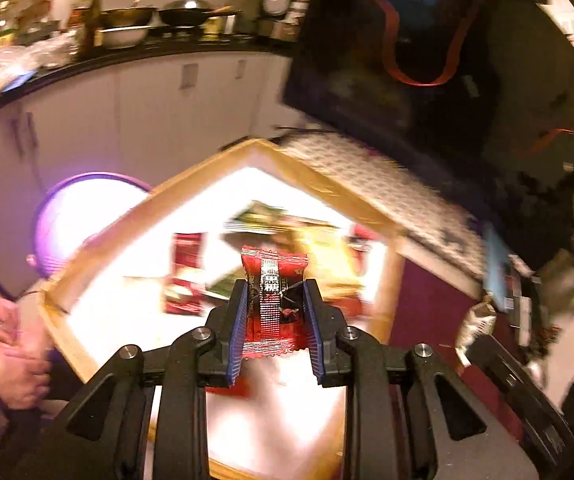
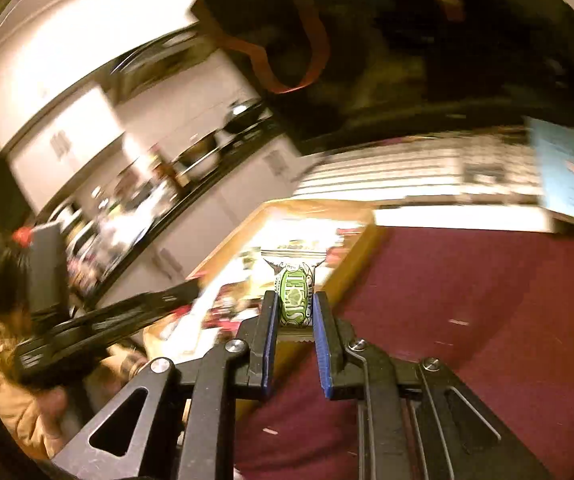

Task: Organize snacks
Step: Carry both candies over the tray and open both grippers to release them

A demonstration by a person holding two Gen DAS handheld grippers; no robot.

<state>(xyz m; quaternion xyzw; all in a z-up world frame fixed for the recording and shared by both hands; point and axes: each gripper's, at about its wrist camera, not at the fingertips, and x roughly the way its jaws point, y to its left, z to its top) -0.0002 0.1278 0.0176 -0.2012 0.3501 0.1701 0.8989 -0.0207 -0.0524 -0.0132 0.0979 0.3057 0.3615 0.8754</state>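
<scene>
My left gripper (image 1: 274,292) is shut on a red snack packet (image 1: 273,304) and holds it above a wooden-rimmed tray (image 1: 99,236). Several blurred snack packets (image 1: 185,276) lie on the tray's bright white floor. My right gripper (image 2: 295,300) is shut on a small green and white candy packet (image 2: 295,296), held over the tray's near edge (image 2: 351,264) and the dark red tablecloth (image 2: 467,320). The left gripper's black body (image 2: 99,328) crosses the left of the right wrist view. Both views are motion blurred.
A black bag with red handles (image 1: 427,60) stands behind the tray, next to a patterned box (image 1: 387,184). A purple-rimmed bowl (image 1: 75,216) sits left of the tray. A person's hands (image 1: 3,344) are at far left. A kitchen counter with pans (image 1: 167,16) lies beyond.
</scene>
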